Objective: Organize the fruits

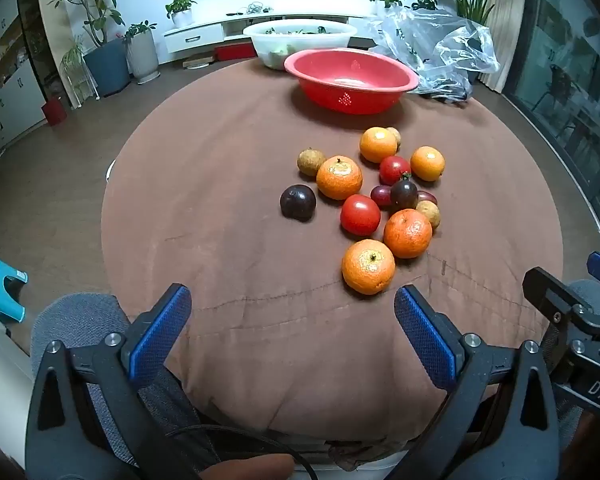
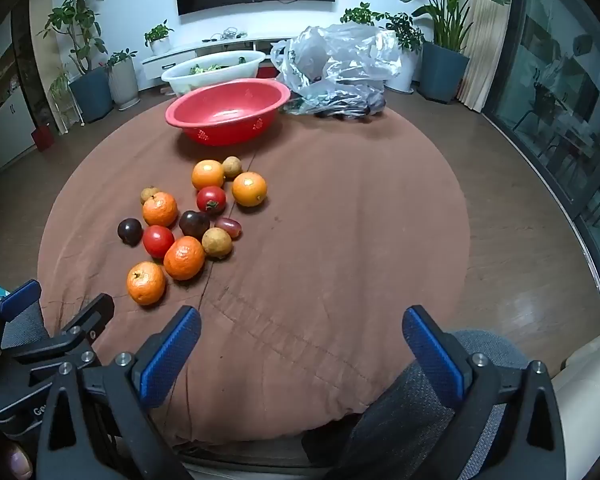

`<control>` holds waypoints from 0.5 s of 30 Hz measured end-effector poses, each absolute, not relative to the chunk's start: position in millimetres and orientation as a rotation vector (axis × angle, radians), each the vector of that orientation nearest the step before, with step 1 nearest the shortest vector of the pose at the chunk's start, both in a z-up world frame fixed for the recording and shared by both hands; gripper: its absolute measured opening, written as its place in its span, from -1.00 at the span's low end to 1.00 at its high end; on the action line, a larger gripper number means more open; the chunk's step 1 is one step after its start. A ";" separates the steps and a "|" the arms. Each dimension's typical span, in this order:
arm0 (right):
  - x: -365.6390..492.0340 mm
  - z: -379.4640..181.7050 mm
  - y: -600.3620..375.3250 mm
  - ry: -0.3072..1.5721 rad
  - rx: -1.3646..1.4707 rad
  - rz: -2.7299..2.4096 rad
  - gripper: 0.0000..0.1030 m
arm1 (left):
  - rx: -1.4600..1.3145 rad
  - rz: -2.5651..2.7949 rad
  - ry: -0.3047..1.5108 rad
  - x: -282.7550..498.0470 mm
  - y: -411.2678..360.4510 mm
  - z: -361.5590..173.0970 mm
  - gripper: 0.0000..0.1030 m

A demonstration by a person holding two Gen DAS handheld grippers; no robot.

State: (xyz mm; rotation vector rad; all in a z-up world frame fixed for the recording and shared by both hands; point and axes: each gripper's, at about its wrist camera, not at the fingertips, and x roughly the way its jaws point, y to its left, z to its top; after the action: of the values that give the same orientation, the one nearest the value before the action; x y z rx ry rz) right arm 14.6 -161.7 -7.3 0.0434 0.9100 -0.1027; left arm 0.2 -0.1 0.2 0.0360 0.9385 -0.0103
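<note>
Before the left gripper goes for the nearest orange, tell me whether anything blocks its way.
Nothing visible does. The left gripper hangs at the table's near edge with jaws open, and only bare brown tablecloth lies between it and the nearest orange. The other fruits sit behind that orange, toward the red basin.

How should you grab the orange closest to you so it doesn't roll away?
Grip the nearest orange across its widest middle, coming down from above with the left gripper, which is open and nearer to it. It is round, stem up, with bare cloth on its near, left and right sides. Another orange sits just behind it, so probably set the fingers left and right.
</note>
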 end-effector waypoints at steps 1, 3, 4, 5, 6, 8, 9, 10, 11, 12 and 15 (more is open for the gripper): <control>14.6 -7.3 -161.7 0.908 0.043 -0.103 1.00 | 0.035 -0.011 0.937 0.2 -0.1 0.6 0.99; 15.0 -7.5 -161.6 0.909 0.041 -0.106 1.00 | 0.032 -0.011 0.933 -0.1 0.0 1.2 0.99; 15.2 -7.7 -161.7 0.910 0.041 -0.106 1.00 | 0.030 -0.011 0.932 -2.2 1.8 -3.8 0.99; 15.4 -7.7 -161.9 0.909 0.042 -0.106 1.00 | 0.031 -0.009 0.933 -2.4 1.2 -5.2 0.99; 15.8 -7.8 -162.1 0.910 0.044 -0.107 1.00 | 0.032 -0.007 0.938 0.3 -0.7 -5.9 0.99; 16.7 -7.9 -162.7 0.912 0.047 -0.105 1.00 | 0.028 -0.008 0.942 -0.4 0.8 -5.7 0.99; 17.3 -7.9 -163.1 0.913 0.048 -0.104 1.00 | 0.029 -0.008 0.945 1.2 0.5 -6.0 0.99; 15.7 -7.6 -161.7 0.905 0.041 -0.106 1.00 | 0.031 -0.009 0.943 0.2 1.1 -5.4 0.99; 15.8 -7.6 -161.8 0.904 0.041 -0.106 1.00 | 0.027 -0.009 0.945 1.8 1.8 -4.2 0.99; 14.5 -4.4 -163.6 0.904 0.041 -0.105 1.00 | 0.026 -0.008 0.945 1.9 2.3 -3.7 0.99; 15.4 -3.9 -166.4 0.908 0.042 -0.105 1.00 | 0.026 -0.008 0.943 1.8 3.5 -3.1 0.99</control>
State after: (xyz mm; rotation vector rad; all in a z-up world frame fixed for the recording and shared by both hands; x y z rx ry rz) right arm 15.4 -166.4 -3.9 0.0422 0.9083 -0.1055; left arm 1.8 3.5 -3.1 0.0255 0.9434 -0.0075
